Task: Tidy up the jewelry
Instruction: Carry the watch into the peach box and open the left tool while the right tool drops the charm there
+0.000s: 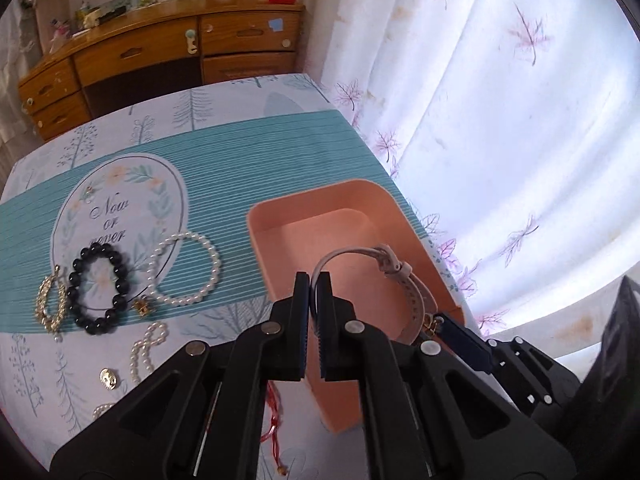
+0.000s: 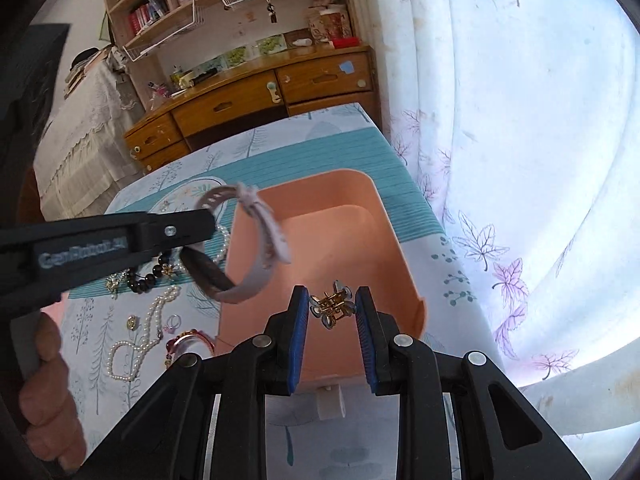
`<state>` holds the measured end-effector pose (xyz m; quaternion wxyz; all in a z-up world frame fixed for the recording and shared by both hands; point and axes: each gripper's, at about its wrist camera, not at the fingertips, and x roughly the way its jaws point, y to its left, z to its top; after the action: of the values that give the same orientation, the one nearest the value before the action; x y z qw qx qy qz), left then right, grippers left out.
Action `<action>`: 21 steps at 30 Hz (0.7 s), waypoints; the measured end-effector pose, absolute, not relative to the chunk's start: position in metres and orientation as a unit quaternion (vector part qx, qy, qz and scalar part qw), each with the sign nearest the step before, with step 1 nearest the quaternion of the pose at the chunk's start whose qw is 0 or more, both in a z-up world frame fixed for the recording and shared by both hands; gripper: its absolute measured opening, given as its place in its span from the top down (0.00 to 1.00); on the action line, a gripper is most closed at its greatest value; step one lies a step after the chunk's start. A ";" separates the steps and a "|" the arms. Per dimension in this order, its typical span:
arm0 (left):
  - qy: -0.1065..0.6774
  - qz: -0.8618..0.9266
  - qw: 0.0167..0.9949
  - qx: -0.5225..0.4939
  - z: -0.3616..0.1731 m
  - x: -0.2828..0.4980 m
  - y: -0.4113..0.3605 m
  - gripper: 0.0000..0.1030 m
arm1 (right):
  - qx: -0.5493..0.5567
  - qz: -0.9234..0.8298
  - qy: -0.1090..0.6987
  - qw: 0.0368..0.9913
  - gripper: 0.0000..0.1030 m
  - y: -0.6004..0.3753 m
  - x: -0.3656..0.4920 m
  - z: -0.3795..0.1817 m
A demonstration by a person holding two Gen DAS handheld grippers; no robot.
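My left gripper [image 1: 314, 280] is shut on the strap of a pale grey watch [image 1: 414, 300] and holds it over the empty pink box [image 1: 304, 208]. In the right wrist view the left gripper [image 2: 208, 218] comes in from the left with the watch [image 2: 264, 256] hanging over the pink box [image 2: 396, 236]. My right gripper [image 2: 332, 300] is shut on a small gold hair clip [image 2: 332, 307] above the box's near edge. A black bead bracelet [image 1: 100, 288], a pearl bracelet [image 1: 186, 270] and a gold bracelet [image 1: 50, 304] lie on the table left of the box.
A pearl necklace [image 2: 138, 340], a gold coin-like piece [image 1: 108, 379], a small gold charm [image 1: 144, 306] and a red piece [image 2: 188, 340] lie on the patterned tablecloth [image 1: 240, 152]. A wooden dresser [image 1: 160, 52] stands behind. A curtain [image 1: 500, 120] hangs along the table's right edge.
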<state>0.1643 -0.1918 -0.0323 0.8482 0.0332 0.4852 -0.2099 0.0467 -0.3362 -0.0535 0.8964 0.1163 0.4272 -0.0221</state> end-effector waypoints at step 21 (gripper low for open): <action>0.480 -0.192 0.854 0.064 -0.039 0.139 -0.185 0.38 | 0.115 -0.020 0.434 0.893 0.63 -0.319 0.033 -0.073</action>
<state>0.1385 -0.1848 -0.0392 0.8537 0.0636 0.4798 -0.1922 0.0332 -0.3185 -0.0733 0.8931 0.1152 0.4345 -0.0202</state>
